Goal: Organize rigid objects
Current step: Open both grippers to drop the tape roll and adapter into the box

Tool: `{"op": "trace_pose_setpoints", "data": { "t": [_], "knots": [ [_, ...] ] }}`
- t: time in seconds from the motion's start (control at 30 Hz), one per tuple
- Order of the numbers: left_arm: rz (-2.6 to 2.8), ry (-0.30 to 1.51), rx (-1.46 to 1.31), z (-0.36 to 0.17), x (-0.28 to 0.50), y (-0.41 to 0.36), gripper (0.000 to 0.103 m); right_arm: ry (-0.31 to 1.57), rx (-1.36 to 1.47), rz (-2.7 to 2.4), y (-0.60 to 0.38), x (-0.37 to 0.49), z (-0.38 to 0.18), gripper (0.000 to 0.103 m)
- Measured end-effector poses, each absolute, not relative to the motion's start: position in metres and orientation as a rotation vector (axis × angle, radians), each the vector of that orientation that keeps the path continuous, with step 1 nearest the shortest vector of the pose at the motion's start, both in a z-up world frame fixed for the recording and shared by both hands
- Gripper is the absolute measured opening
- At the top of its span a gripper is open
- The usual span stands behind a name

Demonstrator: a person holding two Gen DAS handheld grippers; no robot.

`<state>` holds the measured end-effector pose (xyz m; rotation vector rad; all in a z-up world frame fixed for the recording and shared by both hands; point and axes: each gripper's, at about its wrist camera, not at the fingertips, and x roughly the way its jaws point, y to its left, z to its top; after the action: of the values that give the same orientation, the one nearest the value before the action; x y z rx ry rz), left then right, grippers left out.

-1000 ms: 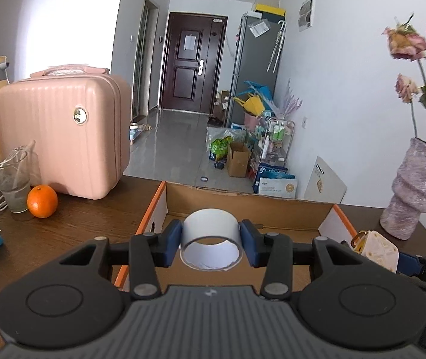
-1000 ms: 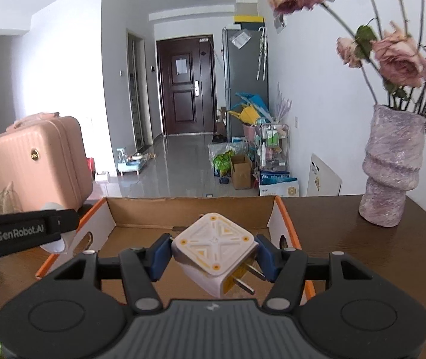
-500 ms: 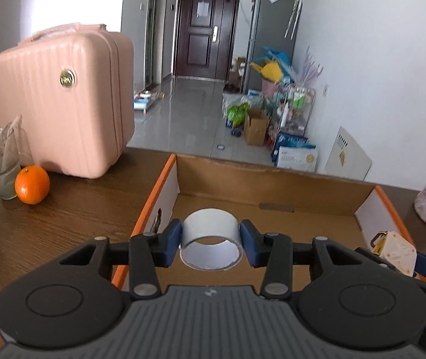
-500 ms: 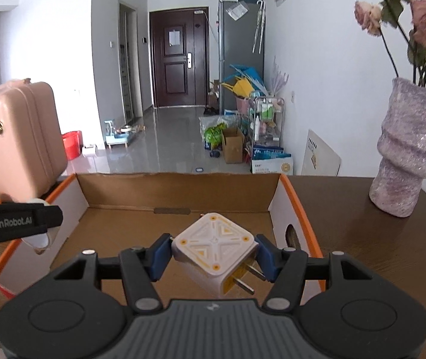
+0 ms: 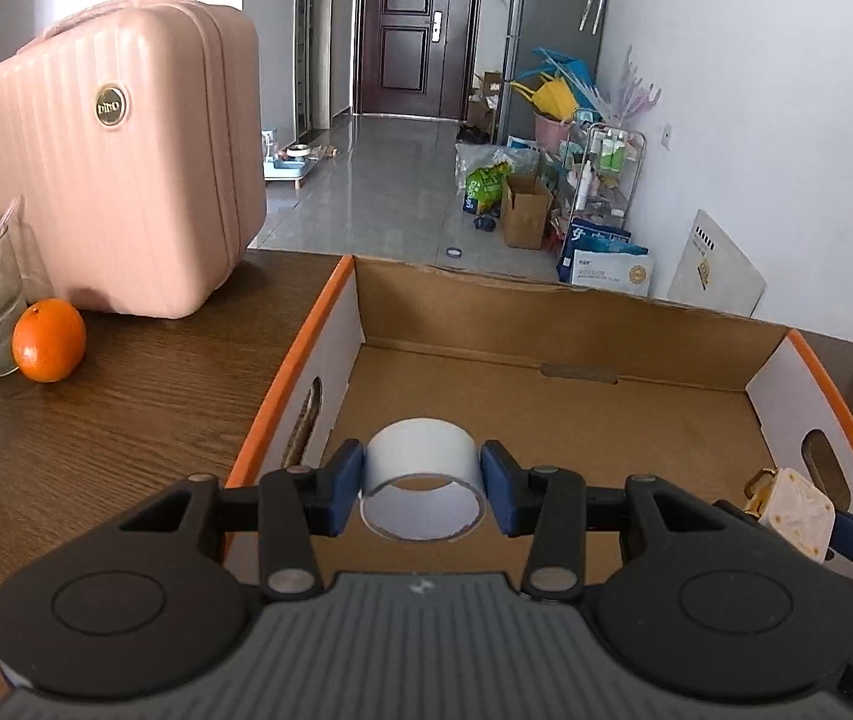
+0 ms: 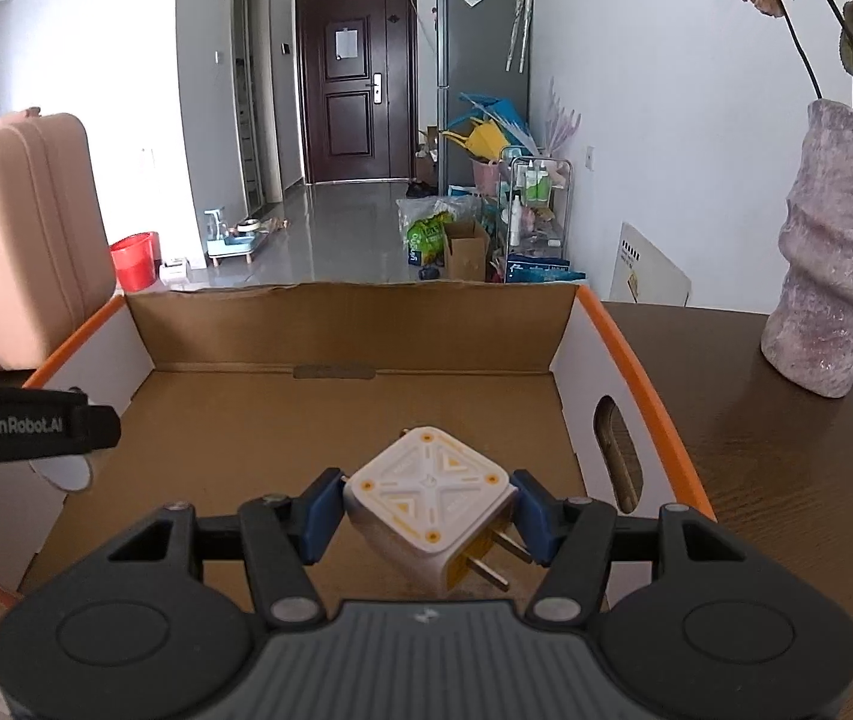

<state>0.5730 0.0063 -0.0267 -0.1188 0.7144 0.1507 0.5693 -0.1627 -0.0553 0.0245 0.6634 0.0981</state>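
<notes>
Tape roll (image 5: 422,480) sits clamped across its sides between the blue pads of the left gripper (image 5: 422,489), bore facing the camera, so the round wall takes the squeeze and cannot roll out. It hangs over the near-left part of the cardboard box (image 5: 570,324), above the brown floor; whether it touches the floor cannot be told.

Right gripper (image 6: 426,516) is clenched on the plug adapter (image 6: 426,492), a white cube with yellow markings. Pads bear on opposite corners, so the cube rides diamond-wise with its metal prongs pointing down and toward the camera, clear of the pads. It hangs over the near-right part of the same box.

Both loads are inside the box walls, side by side, well apart, likely so each can be set down without knocking the other.

Outside on the wooden table (image 5: 144,396): orange (image 5: 48,339), pink suitcase (image 5: 102,174), vase (image 6: 840,246). None are in the way.

Judgement: the placing step is close, release not yet made.
</notes>
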Motion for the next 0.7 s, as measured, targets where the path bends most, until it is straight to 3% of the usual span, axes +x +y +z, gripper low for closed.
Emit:
{"op": "trace_pose_setpoints", "data": {
  "t": [0.1, 0.2, 0.27, 0.33, 0.53, 0.7],
  "knots": [
    [0.155, 0.706, -0.111, -0.025, 0.572, 0.005, 0.060, 0.654, 0.033, 0.097, -0.164, 0.568, -0.053, 0.060],
    [0.176, 0.685, -0.114, -0.022, 0.569, 0.005, 0.082, 0.644, 0.043, 0.094, -0.167, 0.566, -0.050, 0.083],
    [0.180, 0.672, -0.118, -0.019, 0.567, 0.006, 0.083, 0.636, 0.043, 0.085, -0.168, 0.564, -0.048, 0.089],
    [0.182, 0.668, -0.132, -0.017, 0.566, 0.009, 0.094, 0.639, 0.050, 0.085, -0.169, 0.564, -0.048, 0.097],
    [0.203, 0.641, -0.125, -0.011, 0.561, 0.009, 0.103, 0.633, 0.056, 0.066, -0.170, 0.563, -0.046, 0.102],
    [0.210, 0.626, -0.128, -0.006, 0.557, 0.009, 0.103, 0.629, 0.064, 0.065, -0.169, 0.558, -0.041, 0.103]
  ]
}}
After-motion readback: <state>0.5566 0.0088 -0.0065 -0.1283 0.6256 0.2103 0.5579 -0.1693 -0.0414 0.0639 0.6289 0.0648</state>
